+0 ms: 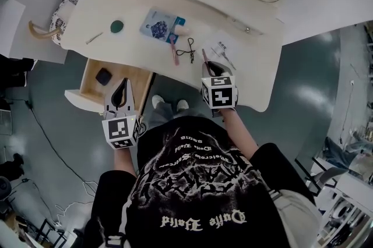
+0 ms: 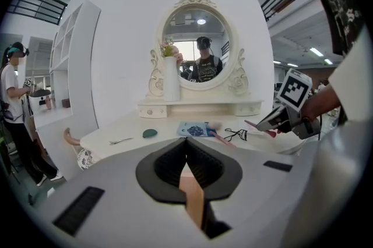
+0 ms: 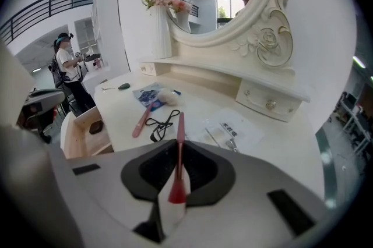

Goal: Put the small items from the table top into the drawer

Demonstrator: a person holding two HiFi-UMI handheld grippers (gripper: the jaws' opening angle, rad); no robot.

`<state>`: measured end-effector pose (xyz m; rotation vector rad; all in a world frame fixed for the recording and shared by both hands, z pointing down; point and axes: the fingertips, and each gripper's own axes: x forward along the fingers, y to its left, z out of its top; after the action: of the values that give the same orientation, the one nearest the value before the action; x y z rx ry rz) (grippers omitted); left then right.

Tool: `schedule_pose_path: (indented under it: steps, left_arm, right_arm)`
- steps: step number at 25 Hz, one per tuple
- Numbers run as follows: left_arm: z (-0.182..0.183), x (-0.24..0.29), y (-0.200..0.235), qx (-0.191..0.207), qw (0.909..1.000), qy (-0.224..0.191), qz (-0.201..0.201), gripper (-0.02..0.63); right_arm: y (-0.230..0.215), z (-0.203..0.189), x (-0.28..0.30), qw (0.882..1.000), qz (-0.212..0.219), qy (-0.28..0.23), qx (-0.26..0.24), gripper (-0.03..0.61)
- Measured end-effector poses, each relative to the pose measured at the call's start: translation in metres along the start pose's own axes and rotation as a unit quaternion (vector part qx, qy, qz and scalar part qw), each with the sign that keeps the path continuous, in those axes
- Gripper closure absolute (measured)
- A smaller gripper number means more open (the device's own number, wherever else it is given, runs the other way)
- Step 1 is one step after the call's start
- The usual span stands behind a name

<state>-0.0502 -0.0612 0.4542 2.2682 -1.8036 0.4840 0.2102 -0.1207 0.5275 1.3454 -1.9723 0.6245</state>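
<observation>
The right gripper (image 3: 179,143) has its fingers pinching a slim red stick (image 3: 180,124) by one end, with the rest jutting forward, well to the right of the open drawer (image 1: 88,79). Held so thinly, the stick could swivel or slide out on the way across. Its free length may also catch the drawer's rim. The left gripper (image 1: 120,88), fingers pressed together on nothing, hangs over the drawer's near edge, right on that route, so a knock there seems the likeliest upset. A small dark item (image 1: 104,76) already lies in the drawer. On the worktop (image 1: 256,75) beyond the drawer lie a green oval piece (image 1: 117,26), a metal clip (image 1: 94,38), a blue packet (image 1: 156,25), a pink brush (image 1: 174,52), a black eyelash curler (image 1: 187,50) and a clear sachet (image 1: 224,49).
</observation>
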Motion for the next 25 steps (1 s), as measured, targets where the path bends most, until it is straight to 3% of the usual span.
schedule_pose_path:
  steps: [25]
  left_arm:
    - [0.002, -0.021, -0.014, -0.013, 0.999, -0.003, 0.043, 0.598]
  right_arm:
    - [0.025, 0.024, -0.021, 0.995, 0.056, -0.053, -0.055, 0.529]
